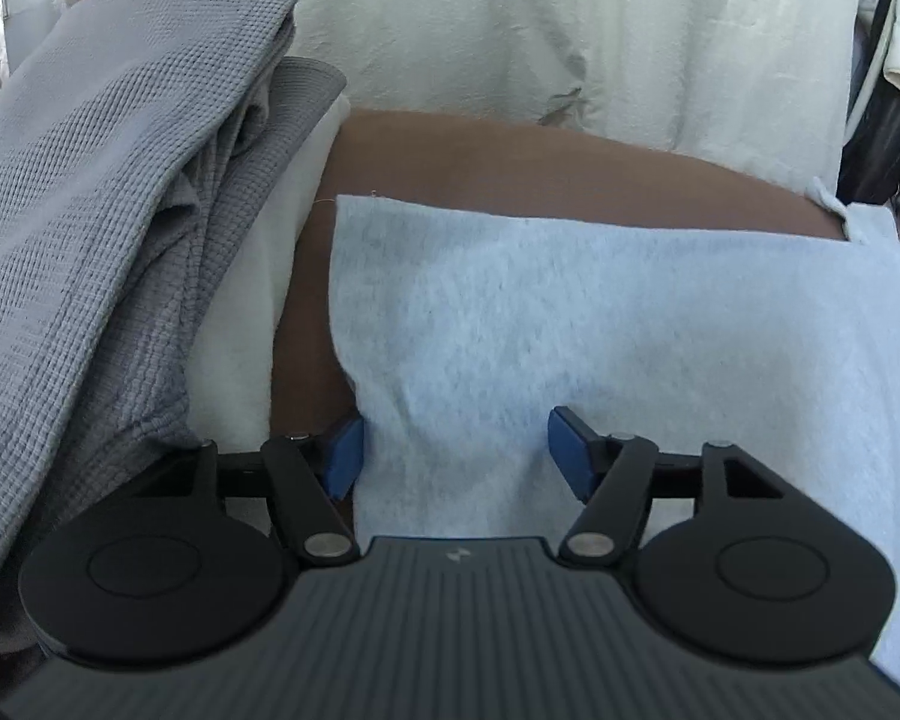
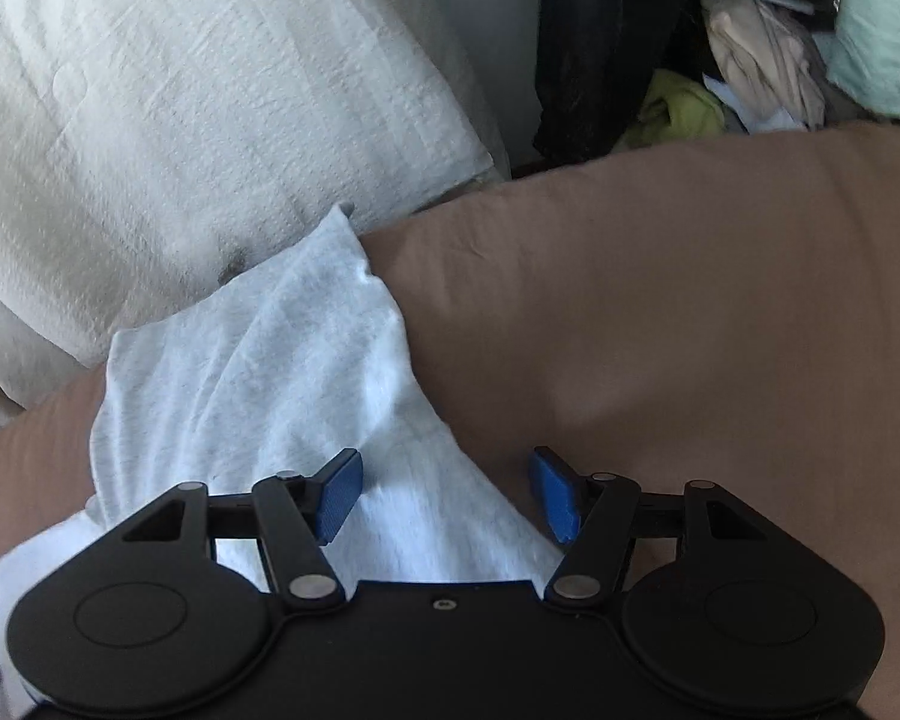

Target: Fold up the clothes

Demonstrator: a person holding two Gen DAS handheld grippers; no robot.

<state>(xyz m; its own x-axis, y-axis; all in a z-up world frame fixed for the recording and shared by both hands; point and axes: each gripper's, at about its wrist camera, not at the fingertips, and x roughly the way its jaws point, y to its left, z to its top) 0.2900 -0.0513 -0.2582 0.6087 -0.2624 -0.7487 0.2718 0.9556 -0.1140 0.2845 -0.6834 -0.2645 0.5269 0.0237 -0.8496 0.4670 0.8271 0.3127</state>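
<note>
A pale blue-white fleece garment lies flat on a brown sheet. My left gripper is open low over the garment's near left edge, with the cloth between its blue pads; the left pad sits at the cloth's edge. In the right wrist view the same garment ends in a narrow corner pointing away. My right gripper stands open over its right edge, the left pad above cloth and the right pad above the brown sheet.
A folded grey waffle-knit cloth is stacked on a white pillow at the left. A cream bedspread hangs behind. A white quilted pillow lies far left of the right gripper; mixed clothes are piled beyond the bed.
</note>
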